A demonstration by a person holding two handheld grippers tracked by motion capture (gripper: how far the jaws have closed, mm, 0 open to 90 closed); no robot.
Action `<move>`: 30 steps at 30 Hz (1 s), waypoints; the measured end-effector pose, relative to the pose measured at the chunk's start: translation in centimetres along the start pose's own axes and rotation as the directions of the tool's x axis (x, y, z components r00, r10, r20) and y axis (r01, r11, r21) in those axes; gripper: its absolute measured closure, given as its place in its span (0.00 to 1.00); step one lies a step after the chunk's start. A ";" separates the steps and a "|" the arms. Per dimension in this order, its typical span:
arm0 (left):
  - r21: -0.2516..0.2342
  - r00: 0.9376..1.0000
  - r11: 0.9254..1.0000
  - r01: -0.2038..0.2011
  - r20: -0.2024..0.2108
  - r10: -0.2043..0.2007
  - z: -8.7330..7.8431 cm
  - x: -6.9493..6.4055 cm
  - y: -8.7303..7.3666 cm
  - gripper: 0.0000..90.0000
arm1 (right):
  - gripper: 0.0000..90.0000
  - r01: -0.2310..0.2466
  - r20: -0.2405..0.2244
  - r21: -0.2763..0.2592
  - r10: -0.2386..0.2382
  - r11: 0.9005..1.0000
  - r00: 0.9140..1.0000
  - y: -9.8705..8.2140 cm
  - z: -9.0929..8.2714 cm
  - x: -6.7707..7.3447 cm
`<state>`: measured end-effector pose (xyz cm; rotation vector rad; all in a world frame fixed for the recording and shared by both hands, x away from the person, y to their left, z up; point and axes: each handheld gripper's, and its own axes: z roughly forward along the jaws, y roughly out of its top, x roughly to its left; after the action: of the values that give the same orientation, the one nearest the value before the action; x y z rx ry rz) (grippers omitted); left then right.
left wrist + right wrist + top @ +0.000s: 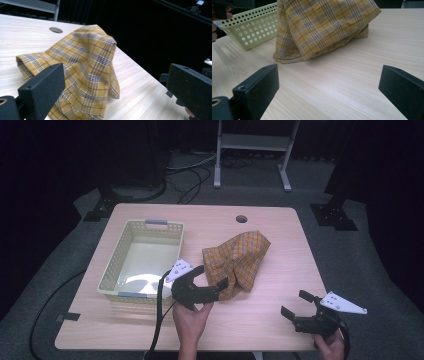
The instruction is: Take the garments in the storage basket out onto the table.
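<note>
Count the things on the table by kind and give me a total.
Cloth: 1
Basket: 1
Total on the table: 2

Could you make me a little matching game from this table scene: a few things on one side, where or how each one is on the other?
Things:
1. basket
2. checked cloth
3. left gripper
4. right gripper

Descriptions:
A. crumpled heap at mid-table
B. open at the cloth's near edge
C. open, apart from the cloth, near the table's front right
D. pale green, on the table's left

Pairs: 1-D, 2-A, 3-B, 4-C
</note>
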<state>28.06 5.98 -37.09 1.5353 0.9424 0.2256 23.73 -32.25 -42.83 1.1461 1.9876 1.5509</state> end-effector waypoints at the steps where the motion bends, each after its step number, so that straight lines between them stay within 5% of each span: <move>1: -0.001 1.000 1.000 -0.003 -0.001 0.003 -0.1 -0.1 -0.1 0.02 | 0.03 0.001 0.000 0.001 -0.001 1.000 1.000 0.0 0.0 0.0; 30: -0.010 0.998 1.000 0.000 -0.056 -0.001 -2.7 -0.2 -1.9 0.02 | 0.03 0.013 -0.001 0.016 -0.013 1.000 1.000 0.0 0.3 0.3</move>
<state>25.40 7.63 -38.10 1.5260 0.9845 0.2744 23.76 -31.76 -42.88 1.1363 2.0073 1.5321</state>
